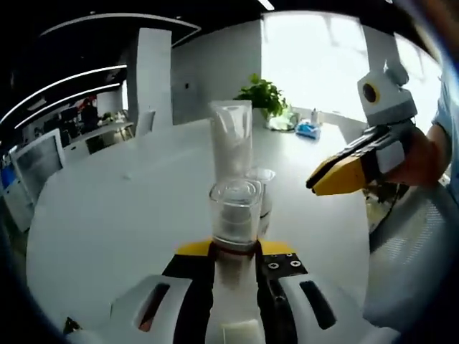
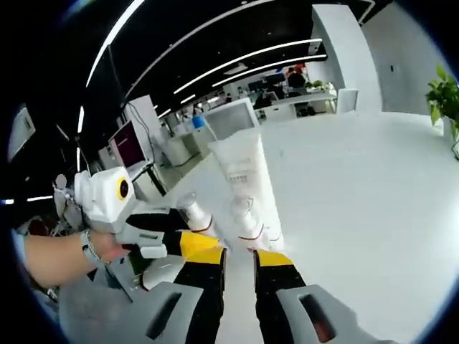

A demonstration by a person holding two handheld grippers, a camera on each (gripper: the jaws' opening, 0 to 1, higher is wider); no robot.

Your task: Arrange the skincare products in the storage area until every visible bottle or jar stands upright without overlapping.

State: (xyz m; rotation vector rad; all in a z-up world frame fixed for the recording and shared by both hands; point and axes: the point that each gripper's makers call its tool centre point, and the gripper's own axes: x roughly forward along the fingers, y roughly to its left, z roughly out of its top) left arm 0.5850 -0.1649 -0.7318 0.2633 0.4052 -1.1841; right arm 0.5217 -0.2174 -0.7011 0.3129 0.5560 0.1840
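The left gripper [image 1: 235,252] has its jaws clamped on a clear bottle [image 1: 234,212], upright on the white bench [image 1: 129,215] before a tall tube [image 1: 232,140]. The right gripper [image 2: 238,259] hangs beside it, jaws narrowly apart, holding nothing.

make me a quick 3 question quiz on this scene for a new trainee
1. True or false: the left tongs are shut on a clear bottle.
2. In the left gripper view, what stands right behind that bottle? A) a white tube B) a red box C) a metal can
3. Fill in: in the right gripper view, the right tongs are ____, with nothing between the jaws.

Key: 1 true; 2 A; 3 open. The tube stands upright on the white table, cap end down.
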